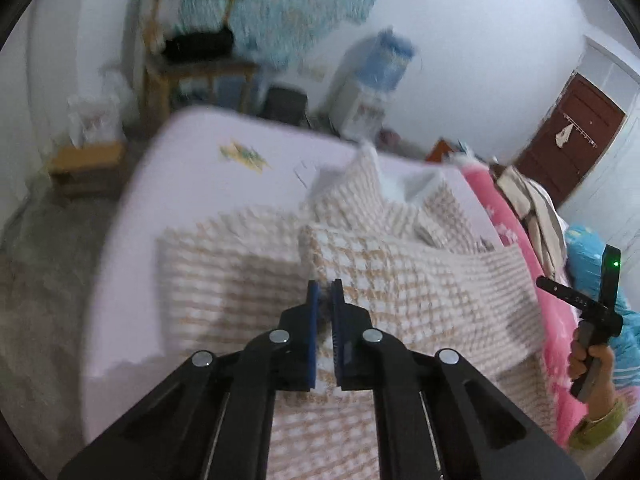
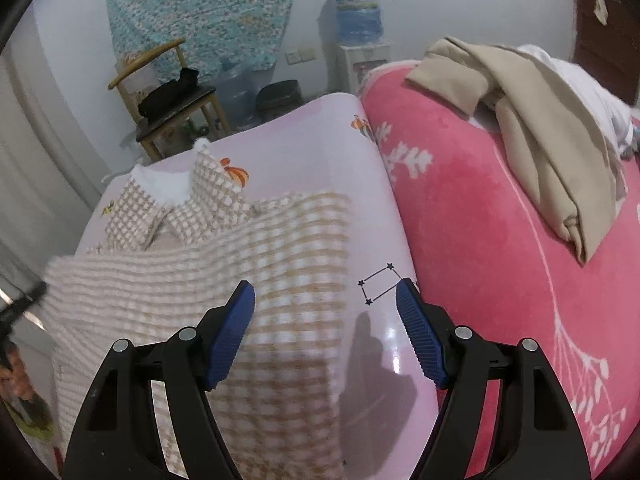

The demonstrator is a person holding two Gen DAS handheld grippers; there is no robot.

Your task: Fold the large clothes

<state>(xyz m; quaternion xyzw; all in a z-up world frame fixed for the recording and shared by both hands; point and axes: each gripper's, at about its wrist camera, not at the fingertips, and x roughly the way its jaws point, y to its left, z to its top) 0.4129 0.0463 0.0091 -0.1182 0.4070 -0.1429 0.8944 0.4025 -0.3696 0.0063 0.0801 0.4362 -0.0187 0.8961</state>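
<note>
Checked garment [image 1: 400, 276], tan and white with a white fleecy collar, lies spread on the lilac sheet [image 1: 208, 168] of the bed, collar end away from me. One panel is already doubled over the body; the pink blanket [image 2: 500, 220] runs just beside it on my right.

Left gripper [image 1: 326, 292]: fingers clenched together, and I read them as pinching an edge of the checked cloth; a thin ridge of fabric shows between the blue pads, though blur makes the bite hard to confirm.

Right gripper [image 2: 324, 300]: jaws spread wide, nothing between them. It hangs over the garment's right edge, one finger [image 2: 234, 332] above cloth, the other above bare sheet.

Step in hand, as I judge it: securing the near hem with both grippers ahead of a fold toward the collar.

Next move calls for the right gripper to drop onto that edge and close on it level with the left grip, so the lift comes up even and the doubled panel doesn't slide.

Risk: a shallow left pinch may slip.
</note>
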